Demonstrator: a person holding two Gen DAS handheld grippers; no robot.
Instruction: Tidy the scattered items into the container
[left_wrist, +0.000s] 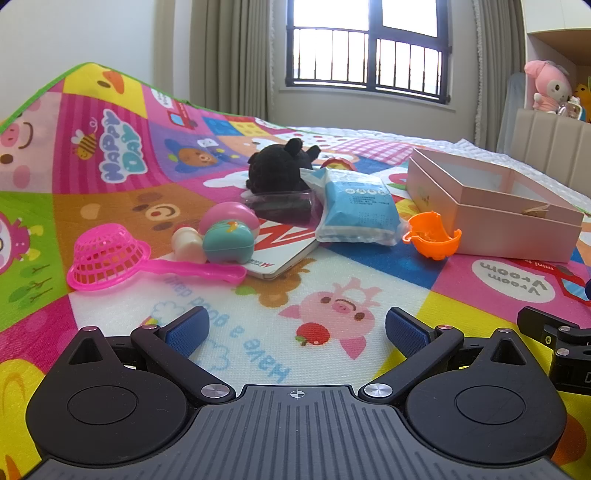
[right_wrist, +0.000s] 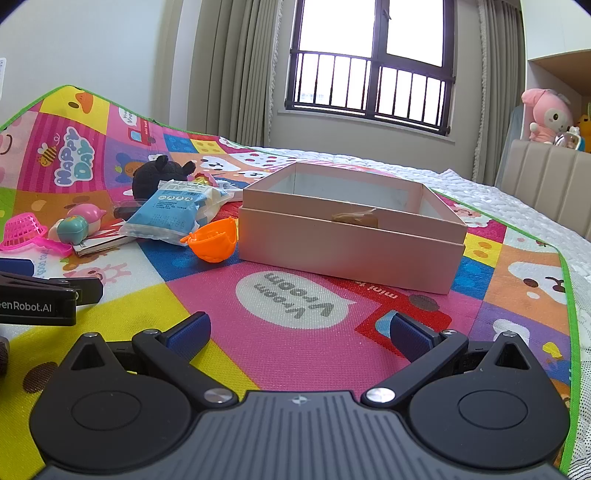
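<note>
A pink open box (left_wrist: 517, 236) (right_wrist: 351, 251) stands on the colourful play mat. Left of it lie an orange cup (left_wrist: 432, 240) (right_wrist: 214, 240), a blue-and-white packet (left_wrist: 354, 210) (right_wrist: 173, 214), a black plush toy (left_wrist: 277, 166) (right_wrist: 159, 173), a dark pouch (left_wrist: 284, 208), a white booklet (left_wrist: 284, 247), a teal-and-pink toy (left_wrist: 227, 236) (right_wrist: 74, 227) and a pink strainer (left_wrist: 107, 258) (right_wrist: 22, 230). My left gripper (left_wrist: 295, 332) is open and empty, near the mat in front of the items. My right gripper (right_wrist: 299, 334) is open and empty, in front of the box.
The play mat (right_wrist: 295, 354) covers a bed with a white quilt (right_wrist: 517, 206). A window and curtains stand behind. A pink plush (right_wrist: 546, 116) sits on a headboard at the right. The left gripper's body (right_wrist: 37, 295) shows at the right view's left edge.
</note>
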